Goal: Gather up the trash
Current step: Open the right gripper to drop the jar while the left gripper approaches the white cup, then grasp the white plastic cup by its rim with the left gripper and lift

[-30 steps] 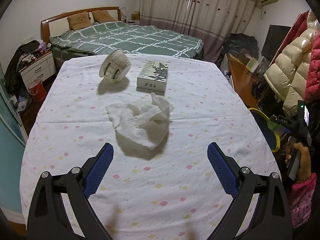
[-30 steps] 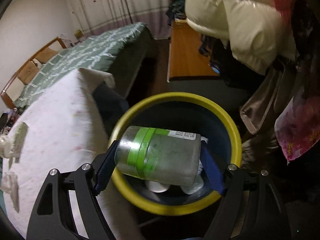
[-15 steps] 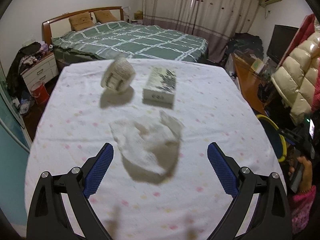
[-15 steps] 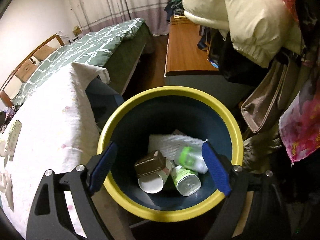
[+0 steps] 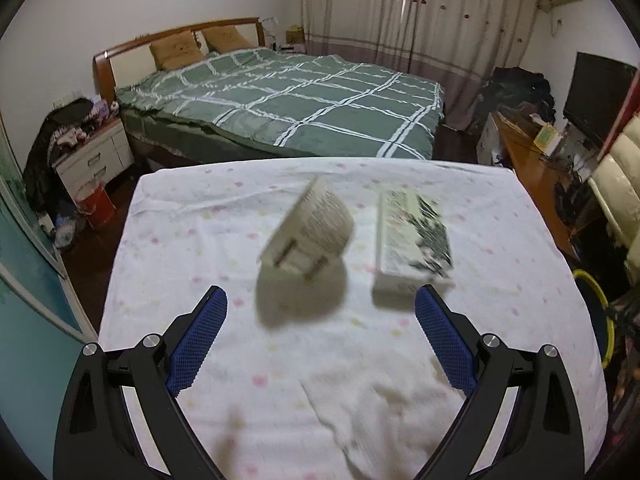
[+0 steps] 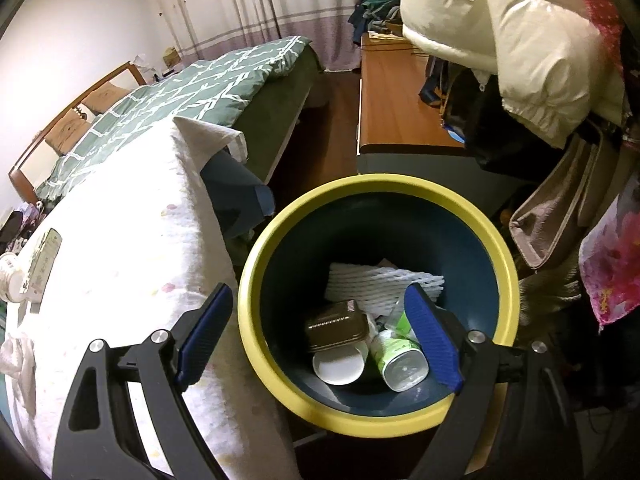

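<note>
The trash bin (image 6: pixel 256 344) is where most of the stuff sits: a dark blue bucket with a yellow rim, on the floor right beside the table (image 6: pixel 132 240). Down inside it we see a clear bottle with a green label (image 6: pixel 398 360), a white cup (image 6: pixel 338 366) lying on its side, a small brown ribbed container (image 6: pixel 336 326) and a white foam net sleeve (image 6: pixel 380 282) at the back.

Our right tongs (image 6: pixel 318 338) hang over the bin with the blue pads spread wide and nothing between them.

Over on the table, there's more left to grab. A crumpled white tissue (image 5: pixel 384 416) lies close under our left tongs (image 5: pixel 320 340), partly behind the right-hand finger. Further out, a whitish ribbed cup (image 5: pixel 312 228) lies tipped on its side, and just beside it sits a tissue box (image 5: pixel 408 240) with a dark printed pattern on top. Both are pretty blurry in the left view. The left tongs are also wide apart and empty, hovering above the dotted white tablecloth (image 5: pixel 224 248).

Beyond the table there's a bed (image 5: pixel 288 100) with a green checked cover, a white nightstand (image 5: pixel 92 160) off to the left, and curtains (image 5: pixel 400 20) at the back. By the bin, a cream puffer jacket (image 6: pixel 512 40) hangs over a wooden desk (image 6: pixel 392 100).
</note>
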